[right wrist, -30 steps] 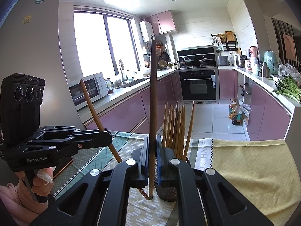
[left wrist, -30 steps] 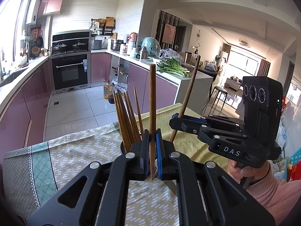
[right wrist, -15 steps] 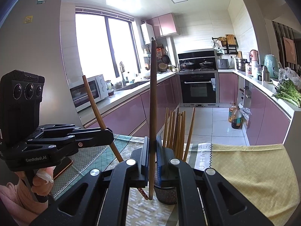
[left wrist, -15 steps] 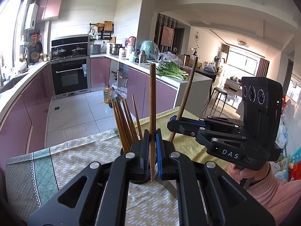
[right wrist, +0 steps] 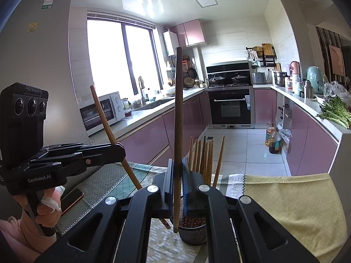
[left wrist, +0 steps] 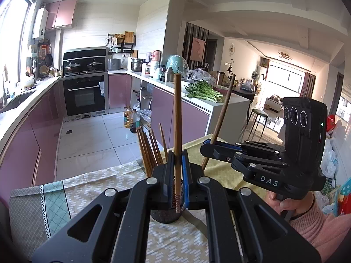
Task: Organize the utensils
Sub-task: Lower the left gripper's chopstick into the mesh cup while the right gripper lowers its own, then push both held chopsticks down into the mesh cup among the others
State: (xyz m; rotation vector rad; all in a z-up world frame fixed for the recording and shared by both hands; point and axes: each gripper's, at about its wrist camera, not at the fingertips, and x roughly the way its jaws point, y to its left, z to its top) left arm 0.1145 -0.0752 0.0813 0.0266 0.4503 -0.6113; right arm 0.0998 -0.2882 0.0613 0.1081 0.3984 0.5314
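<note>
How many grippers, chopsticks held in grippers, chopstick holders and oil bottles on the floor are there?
Grippers (left gripper, right gripper): 2
Held chopsticks (left chopstick, right chopstick): 2
Chopstick holder: 1
Oil bottles: 2
Total: 7

Both grippers' jaws clamped tight.

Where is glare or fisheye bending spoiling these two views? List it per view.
Left wrist view: the balcony window at far right is blown out to white, and the counter at left curves. Right wrist view: the kitchen window is overexposed, the ceiling shows bright reflections, and the fridge edge bows; both frames darken at the corners.
</note>
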